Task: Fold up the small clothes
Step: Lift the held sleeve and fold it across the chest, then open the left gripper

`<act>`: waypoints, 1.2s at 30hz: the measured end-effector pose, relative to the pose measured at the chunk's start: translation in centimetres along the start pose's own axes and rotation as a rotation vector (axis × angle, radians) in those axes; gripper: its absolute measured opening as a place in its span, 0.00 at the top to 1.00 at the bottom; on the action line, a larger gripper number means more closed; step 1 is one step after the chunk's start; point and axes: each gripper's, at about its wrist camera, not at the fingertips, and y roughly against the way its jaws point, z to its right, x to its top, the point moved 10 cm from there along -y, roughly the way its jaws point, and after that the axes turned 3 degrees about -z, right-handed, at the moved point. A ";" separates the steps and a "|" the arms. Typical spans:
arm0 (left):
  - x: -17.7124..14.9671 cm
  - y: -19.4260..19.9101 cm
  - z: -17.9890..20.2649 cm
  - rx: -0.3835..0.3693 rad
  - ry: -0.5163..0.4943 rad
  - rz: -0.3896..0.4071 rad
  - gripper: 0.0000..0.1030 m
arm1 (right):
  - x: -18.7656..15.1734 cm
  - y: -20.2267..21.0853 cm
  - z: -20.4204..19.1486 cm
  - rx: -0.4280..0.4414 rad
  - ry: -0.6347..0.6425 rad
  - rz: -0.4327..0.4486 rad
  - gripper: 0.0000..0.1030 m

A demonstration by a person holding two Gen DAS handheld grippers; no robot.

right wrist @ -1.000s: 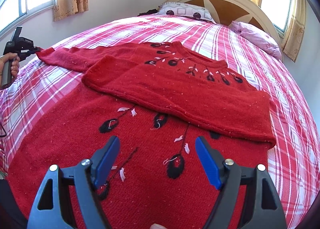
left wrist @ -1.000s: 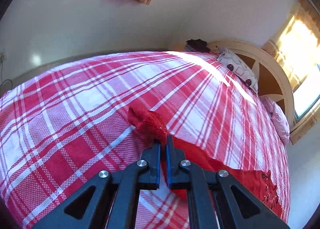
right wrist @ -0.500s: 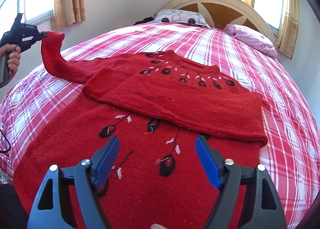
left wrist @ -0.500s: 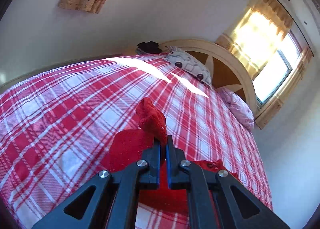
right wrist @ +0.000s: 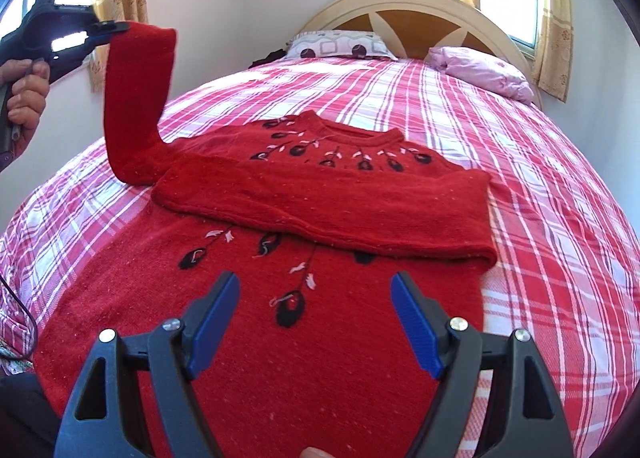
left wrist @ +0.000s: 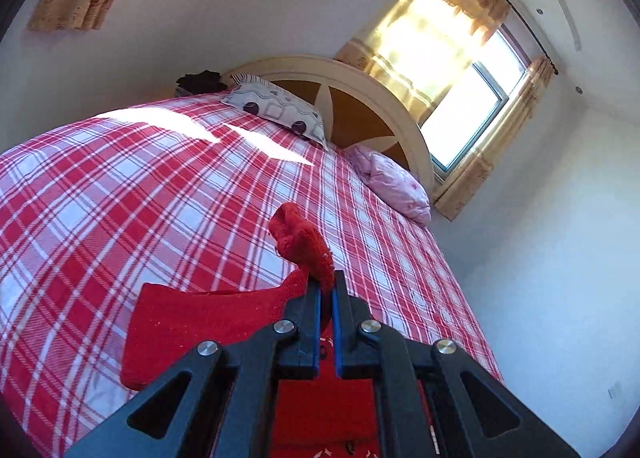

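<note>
A red knitted sweater (right wrist: 248, 338) with black and white flower patterns lies front-up on the bed, one sleeve (right wrist: 340, 206) folded across its chest. My left gripper (left wrist: 327, 290) is shut on the cuff (left wrist: 304, 246) of the other sleeve. In the right wrist view that left gripper (right wrist: 122, 27) holds the sleeve (right wrist: 136, 98) high above the bed's left side, and it hangs down to the shoulder. My right gripper (right wrist: 316, 298) hovers open over the sweater's lower body, nothing between its blue pads.
The bed carries a red and white plaid cover (right wrist: 540, 186). A patterned pillow (right wrist: 340, 44) and a pink pillow (right wrist: 480, 70) lie by the curved headboard (right wrist: 416, 10). A person's hand (right wrist: 24, 94) grips the left tool's handle. Curtained windows stand behind.
The left gripper has lifted the sleeve cuff from bed level to high in the air, swinging toward the sweater. The right gripper has drifted slightly and stayed open.
</note>
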 end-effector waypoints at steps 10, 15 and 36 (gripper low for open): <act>-5.3 -4.5 7.6 -0.068 -0.083 -0.088 0.96 | -1.8 0.3 3.2 0.007 -0.089 0.017 0.21; -9.8 -7.3 10.3 -0.081 -0.112 -0.163 0.96 | -2.6 0.2 4.9 0.015 -0.148 0.008 0.21; -17.7 -6.9 11.5 0.033 -0.590 -0.195 0.19 | -4.0 0.0 7.8 0.073 -0.303 0.004 0.20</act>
